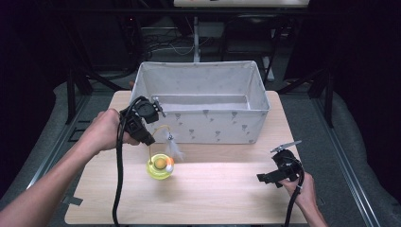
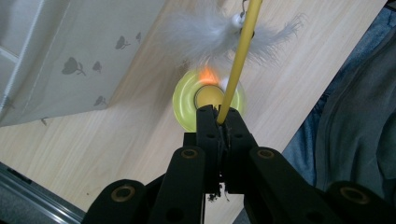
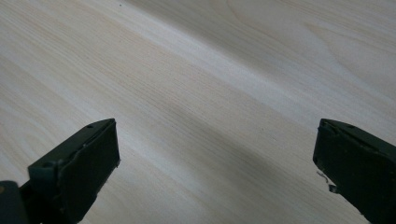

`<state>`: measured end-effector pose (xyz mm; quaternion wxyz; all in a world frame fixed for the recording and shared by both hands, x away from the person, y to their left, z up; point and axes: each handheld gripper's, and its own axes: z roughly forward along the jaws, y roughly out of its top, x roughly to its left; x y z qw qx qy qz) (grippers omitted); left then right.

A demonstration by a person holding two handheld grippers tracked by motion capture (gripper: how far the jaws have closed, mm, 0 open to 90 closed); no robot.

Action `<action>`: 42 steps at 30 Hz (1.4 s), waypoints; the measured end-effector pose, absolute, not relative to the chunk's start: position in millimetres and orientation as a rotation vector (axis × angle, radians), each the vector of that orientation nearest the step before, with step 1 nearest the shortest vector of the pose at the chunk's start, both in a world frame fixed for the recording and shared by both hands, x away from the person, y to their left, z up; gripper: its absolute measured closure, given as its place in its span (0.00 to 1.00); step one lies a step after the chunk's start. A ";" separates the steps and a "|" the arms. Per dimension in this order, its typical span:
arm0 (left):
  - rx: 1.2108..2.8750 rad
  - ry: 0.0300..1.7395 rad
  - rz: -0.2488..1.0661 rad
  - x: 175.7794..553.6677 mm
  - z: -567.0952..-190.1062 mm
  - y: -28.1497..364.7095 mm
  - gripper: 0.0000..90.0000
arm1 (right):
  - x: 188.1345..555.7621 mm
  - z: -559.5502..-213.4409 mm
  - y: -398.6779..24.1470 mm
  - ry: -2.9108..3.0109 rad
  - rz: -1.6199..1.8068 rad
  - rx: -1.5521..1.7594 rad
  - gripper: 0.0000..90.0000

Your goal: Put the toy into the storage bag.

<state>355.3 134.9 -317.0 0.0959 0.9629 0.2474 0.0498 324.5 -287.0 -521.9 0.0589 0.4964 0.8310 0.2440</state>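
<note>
The left gripper [image 2: 217, 114] has its jaws pressed together on a thin yellow wire [image 2: 238, 60]; this wire belongs to a cat toy [image 1: 160, 166], a yellow-green round base with an orange ball in it, which is just below and ahead of the jaw tips, above the wooden table [image 1: 213, 194]; whether the base touches the table I cannot tell. A tuft of white feathers [image 2: 210, 32] hangs on the wire, a little beyond the jaw tips in the left gripper view; the upper end of the wire is cut off by the top edge there. The orange part near the ball is blurred, and its form is hard to make out.

Behind the left gripper, further from the person, stands a grey cloth box [image 1: 203, 101] with small dark flower prints; no brand, label or readable writing shows on the box or on the toy. The inside bottom of the box is partly hidden by its front wall.

The right gripper [image 1: 276, 176] is well apart, at the near right of the table; its jaws stand wide with nothing between them, only bare wood under them.
</note>
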 end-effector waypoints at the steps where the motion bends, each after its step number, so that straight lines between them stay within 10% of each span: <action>1: 2.844 0.736 0.154 355.5 -314.9 135.3 0.98 | 324.5 -522.0 -286.9 2.518 0.737 1.505 0.00; 42: 2.829 0.768 0.300 369.3 -232.7 144.2 0.98 | 325.0 -523.7 -286.6 2.539 0.727 1.488 0.00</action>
